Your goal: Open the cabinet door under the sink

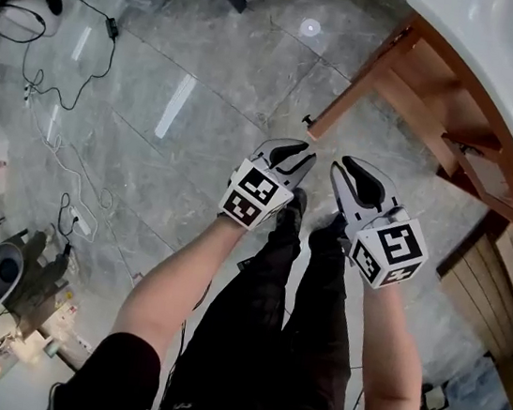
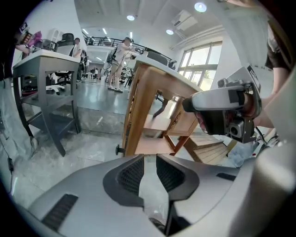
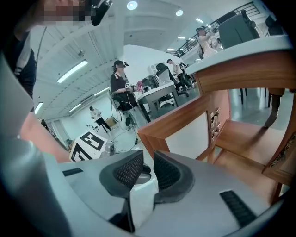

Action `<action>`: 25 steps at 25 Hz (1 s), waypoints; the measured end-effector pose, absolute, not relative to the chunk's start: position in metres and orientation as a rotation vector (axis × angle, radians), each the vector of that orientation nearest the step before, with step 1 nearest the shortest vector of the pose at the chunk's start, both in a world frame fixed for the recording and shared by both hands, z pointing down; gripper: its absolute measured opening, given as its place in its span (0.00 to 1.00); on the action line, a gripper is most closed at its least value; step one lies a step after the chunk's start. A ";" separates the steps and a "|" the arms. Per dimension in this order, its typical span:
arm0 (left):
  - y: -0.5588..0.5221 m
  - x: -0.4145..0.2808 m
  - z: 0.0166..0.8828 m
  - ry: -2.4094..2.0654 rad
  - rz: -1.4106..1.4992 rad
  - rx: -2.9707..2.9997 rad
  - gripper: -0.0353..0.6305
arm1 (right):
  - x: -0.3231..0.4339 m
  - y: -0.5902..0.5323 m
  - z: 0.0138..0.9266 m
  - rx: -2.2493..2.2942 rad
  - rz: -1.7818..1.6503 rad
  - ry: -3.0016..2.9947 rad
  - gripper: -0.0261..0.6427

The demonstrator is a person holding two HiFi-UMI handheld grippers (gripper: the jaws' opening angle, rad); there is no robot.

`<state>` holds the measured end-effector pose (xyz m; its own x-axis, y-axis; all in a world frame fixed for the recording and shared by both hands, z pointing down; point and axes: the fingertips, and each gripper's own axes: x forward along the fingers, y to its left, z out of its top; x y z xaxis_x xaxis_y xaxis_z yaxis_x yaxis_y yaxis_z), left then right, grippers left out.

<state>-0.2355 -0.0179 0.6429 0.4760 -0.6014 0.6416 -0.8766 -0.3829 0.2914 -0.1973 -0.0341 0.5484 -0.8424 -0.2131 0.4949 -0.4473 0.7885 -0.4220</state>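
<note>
Both pairs of fingers are standing partly apart, gripping nothing. Left gripper [image 1: 300, 153] and right gripper [image 1: 349, 168] are hovering side by side over the floor [image 1: 212, 51]. Just ahead, the cabinet door [image 1: 364, 77] is hanging swung out from the cabinet's [image 1: 488, 175] front edge under the sink [image 1: 505, 54]. It's looking like stiff wood, probably swinging lightly on its hinges. The small dark knob [image 1: 306, 119] at its free edge is looking like the spot to pinch.
</note>
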 end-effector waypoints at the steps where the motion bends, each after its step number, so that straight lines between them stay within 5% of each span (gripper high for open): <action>1: -0.013 -0.238 0.637 -1.222 0.582 2.115 0.20 | -0.199 -0.033 0.543 0.508 0.762 -2.545 0.17; 12: 0.006 -0.241 0.563 -1.313 0.504 2.053 0.17 | -0.169 -0.046 0.487 0.619 0.728 -2.505 0.14; 25: -0.061 -0.126 0.488 -1.122 0.509 2.268 0.11 | -0.074 -0.092 0.466 0.962 0.792 -2.492 0.08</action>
